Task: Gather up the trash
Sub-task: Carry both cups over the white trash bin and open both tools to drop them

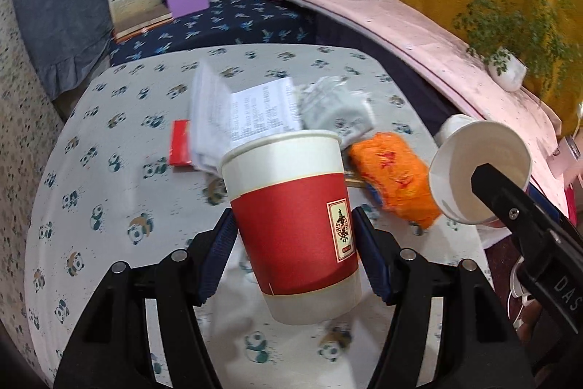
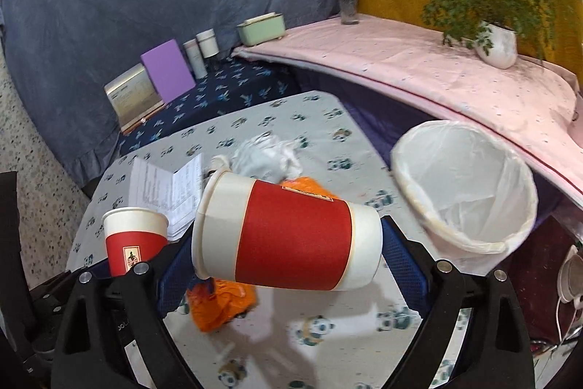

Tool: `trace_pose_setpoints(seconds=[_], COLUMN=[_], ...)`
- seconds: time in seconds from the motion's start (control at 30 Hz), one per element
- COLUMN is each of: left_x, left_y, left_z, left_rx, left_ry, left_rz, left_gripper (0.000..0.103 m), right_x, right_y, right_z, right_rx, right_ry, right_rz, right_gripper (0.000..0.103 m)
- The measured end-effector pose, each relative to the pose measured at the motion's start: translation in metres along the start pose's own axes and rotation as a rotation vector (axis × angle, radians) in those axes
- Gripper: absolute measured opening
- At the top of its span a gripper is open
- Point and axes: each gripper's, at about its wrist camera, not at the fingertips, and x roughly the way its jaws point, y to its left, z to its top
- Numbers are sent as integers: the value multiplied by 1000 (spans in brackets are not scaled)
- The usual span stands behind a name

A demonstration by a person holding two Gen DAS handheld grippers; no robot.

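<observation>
My left gripper (image 1: 293, 232) is shut on an upright red-and-white paper cup (image 1: 291, 221), held above the panda-print table (image 1: 109, 170); this cup also shows in the right wrist view (image 2: 133, 241). My right gripper (image 2: 288, 250) is shut on a second red-and-white paper cup (image 2: 288, 237), held on its side with its mouth to the left; it also shows in the left wrist view (image 1: 477, 166). Printed papers (image 1: 244, 115), a crumpled grey wad (image 1: 339, 108), an orange wrapper (image 1: 397, 177) and a red packet (image 1: 181, 148) lie on the table.
A bin with a white liner (image 2: 470, 188) stands off the table's right side. Behind are a pink-covered ledge (image 2: 419, 75) with a potted plant (image 2: 499, 42) and flower vase (image 2: 348, 2), plus a green box (image 2: 260, 28), jars and books on a dark cloth.
</observation>
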Motion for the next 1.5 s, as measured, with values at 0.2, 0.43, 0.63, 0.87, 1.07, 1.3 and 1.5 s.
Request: trace_pose_setpoints(seconds=[0.2,0.43,0.63,0.87,1.07,1.3,1.5], left_x=[-5,4,24,61,96,122,132], left_y=[-50,-103,-154,-215,-258,-279,-275], left_z=[3,10,19,36,46,51,53], left_rx=[76,155,233,312,365,374,357], left_ry=[-16,-11,17,40,63,83,82], left_rz=[-52,-109,-183,-251,-290,-305,-277], left_gripper=[61,61,62,62,62,68,76], right_x=[-16,-28,-30,-29,-19,-1,15], right_y=[-39,-91,-139,-188,-219,-240,-239], right_z=[4,7,10,14,23,38,50], right_rx=[45,110,171,230,276,308,308], right_ry=[-42,-76,-97,-114,-125,-128,-122], right_rz=[-67,-159,-251,-334,-373,-373,-351], right_gripper=[89,89,89,90,90,90,90])
